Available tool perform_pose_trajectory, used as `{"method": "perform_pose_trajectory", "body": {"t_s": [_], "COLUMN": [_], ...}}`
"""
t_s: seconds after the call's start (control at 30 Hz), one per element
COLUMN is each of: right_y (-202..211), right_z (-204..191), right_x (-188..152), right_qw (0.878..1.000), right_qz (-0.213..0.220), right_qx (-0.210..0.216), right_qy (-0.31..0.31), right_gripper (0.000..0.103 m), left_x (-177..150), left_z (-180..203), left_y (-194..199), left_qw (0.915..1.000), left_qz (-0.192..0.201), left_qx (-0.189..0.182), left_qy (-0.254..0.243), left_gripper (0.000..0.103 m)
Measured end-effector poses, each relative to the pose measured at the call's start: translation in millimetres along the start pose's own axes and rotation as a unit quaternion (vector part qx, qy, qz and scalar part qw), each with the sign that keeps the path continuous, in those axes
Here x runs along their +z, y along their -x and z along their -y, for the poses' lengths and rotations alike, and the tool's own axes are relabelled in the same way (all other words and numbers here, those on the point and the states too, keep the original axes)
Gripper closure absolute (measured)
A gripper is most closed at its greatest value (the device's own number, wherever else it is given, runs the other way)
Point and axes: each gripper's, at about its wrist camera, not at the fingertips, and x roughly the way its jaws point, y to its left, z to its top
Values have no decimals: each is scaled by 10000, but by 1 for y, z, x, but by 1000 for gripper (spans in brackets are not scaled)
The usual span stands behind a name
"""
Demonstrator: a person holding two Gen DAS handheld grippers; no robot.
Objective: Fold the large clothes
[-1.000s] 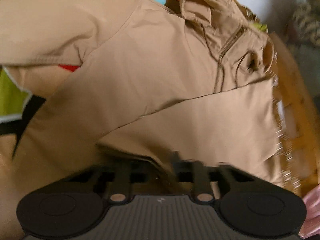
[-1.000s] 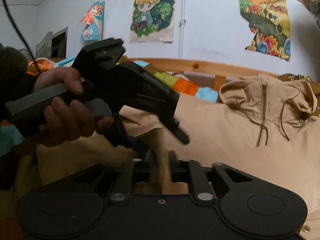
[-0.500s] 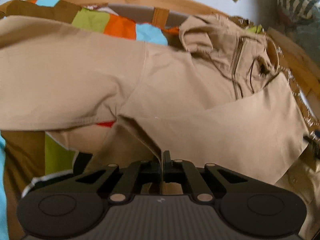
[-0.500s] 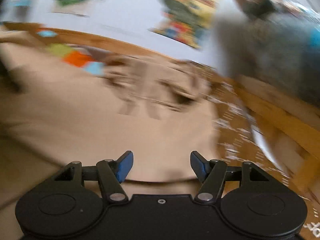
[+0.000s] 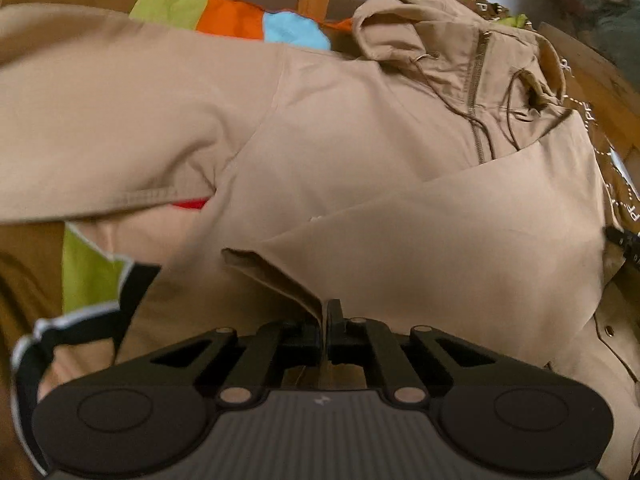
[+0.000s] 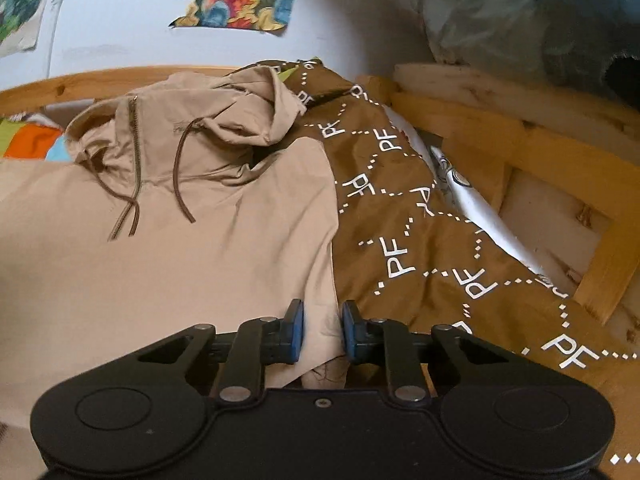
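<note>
Tan hooded jacket (image 5: 360,128) is spread flat on the bed, hood (image 6: 224,120) up toward the wooden bed frame (image 6: 520,136), zipper (image 6: 134,148) and brown drawstrings (image 6: 180,184) lying down the chest. One sleeve (image 5: 100,120) runs out to the left in my left-wrist view; a second flap of the same cloth (image 5: 460,248) is folded diagonally across the body, its cuff edge ending right at my left gripper (image 5: 325,320). Left jaws are together, clamped on that cuff edge; a thin strip of tan cloth is pinched between the fingers. My right gripper (image 6: 322,332) sits at the jacket's right edge, just where tan cloth meets the brown bedspread (image 6: 420,240) with white PF lettering. Right jaws have just been closing and now stand narrowly apart, with a bunched fold of the jacket edge between the blue pads (image 6: 295,332); pads look close to the cloth, but I can't tell if they actually press on it. A patchwork blanket (image 5: 232,16) in green, orange and blue shows beyond the jacket, along the headboard side. Posters (image 6: 240,0) hang on the white wall behind the frame. The right gripper shows only as a dark bit at the far right edge of the left-wrist view.
</note>
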Motion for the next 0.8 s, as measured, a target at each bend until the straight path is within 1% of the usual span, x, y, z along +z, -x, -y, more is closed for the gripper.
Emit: {"method": "perform_pose_trajectory", "body": {"t_s": [0.03,0.1,0.17,0.2,0.23,0.27,0.3,0.33,0.37,0.4,0.43,0.47,0.53,0.63,0.7,0.73,0.8], "right_y": [-4,-14,-14,-13,-12,-11,-9,-6,-3,0,4,6,12,23,30,35,45], "right_z": [0,-1,-2,-3,-3,-2,-1,0,1,0,-1,0,-2,-6,-10,-12,-17], "right_x": [-3,-8,-10,-9,-8,-9,-9,-11,-11,-12,-12,-13,-13,-12,-12,-11,-10], "right_qw": [10000,9997,9996,9995,9996,9997,9998,9998,9999,9999,9999,9998,9995,9992,9989,9987,9982], "right_qz": [-42,-178,-169,-157,-139,-137,-159,-171,-157,-141,-135,-134,-143,-81,-17,18,74], "right_qx": [-35,-78,-100,-111,-89,-62,-6,42,57,53,83,142,245,338,419,464,557], "right_qy": [64,157,217,247,240,197,123,39,-3,-19,-40,-80,-163,-199,-202,-195,-224], "right_gripper": [80,77,76,75,73,66,61,57,55,49,44,42,37,27,23,21,13], "left_x": [-2,-5,-6,-6,-6,-5,-5,-5,-6,-5,-6,-6,-6,-6,-6,-7,-8], "left_z": [0,-1,-2,-2,-2,-3,-2,0,0,2,3,4,5,5,5,4,2], "left_y": [-1,0,3,5,7,9,11,14,18,21,23,25,30,40,47,51,60], "left_qw": [10000,9999,9999,9999,9999,9999,9998,9997,9996,9995,9994,9995,9994,9990,9986,9981,9973], "left_qz": [56,120,109,101,99,105,131,181,249,300,323,320,330,405,418,439,457], "left_qx": [-1,-5,-32,-46,-77,-110,-129,-139,-123,-87,-60,-37,43,187,326,416,542], "left_qy": [-31,-60,-61,-49,-38,-33,-27,-20,-20,-27,-49,-63,-43,27,59,95,175], "left_gripper": [97,97,95,90,80,73,56,41,37,31,29,27,15,10,5,4,3]}}
